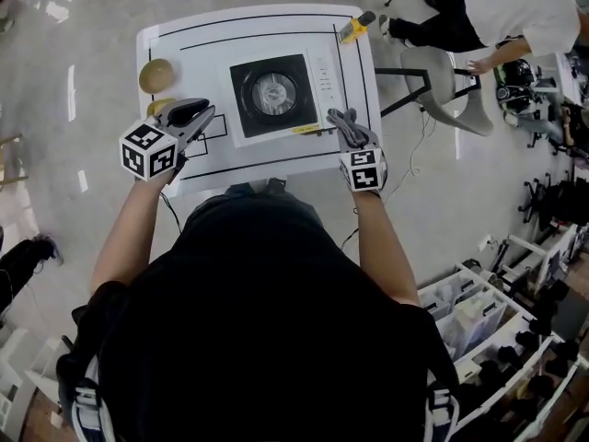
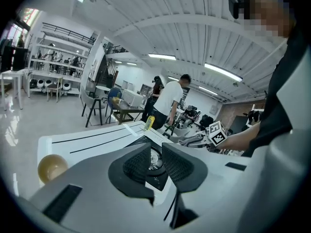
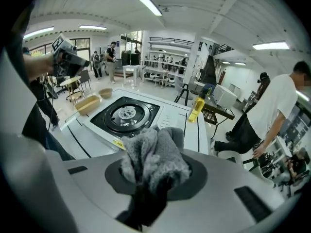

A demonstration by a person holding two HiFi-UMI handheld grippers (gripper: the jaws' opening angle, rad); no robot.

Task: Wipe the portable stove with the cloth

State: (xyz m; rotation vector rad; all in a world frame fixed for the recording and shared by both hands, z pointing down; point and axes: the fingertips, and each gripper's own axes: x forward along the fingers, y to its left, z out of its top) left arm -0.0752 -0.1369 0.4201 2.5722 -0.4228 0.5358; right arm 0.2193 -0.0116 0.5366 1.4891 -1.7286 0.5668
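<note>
The portable stove [image 1: 274, 93], white with a black round burner, sits in the middle of a white table [image 1: 166, 37]. My right gripper [image 1: 348, 129] hovers over the stove's near right corner, shut on a bunched grey cloth [image 3: 154, 157]. In the right gripper view the stove [image 3: 127, 114] lies just ahead of the cloth and below it. My left gripper [image 1: 189, 118] is held above the table's near left part, left of the stove. It is shut with nothing between the jaws [image 2: 156, 152].
A tan bowl [image 1: 157, 75] and a small tan tray [image 3: 88, 104] sit left of the stove. A yellow bottle [image 1: 354, 29] lies at the table's far right corner. A chair [image 1: 442, 81] and a bending person [image 1: 515, 12] are to the right.
</note>
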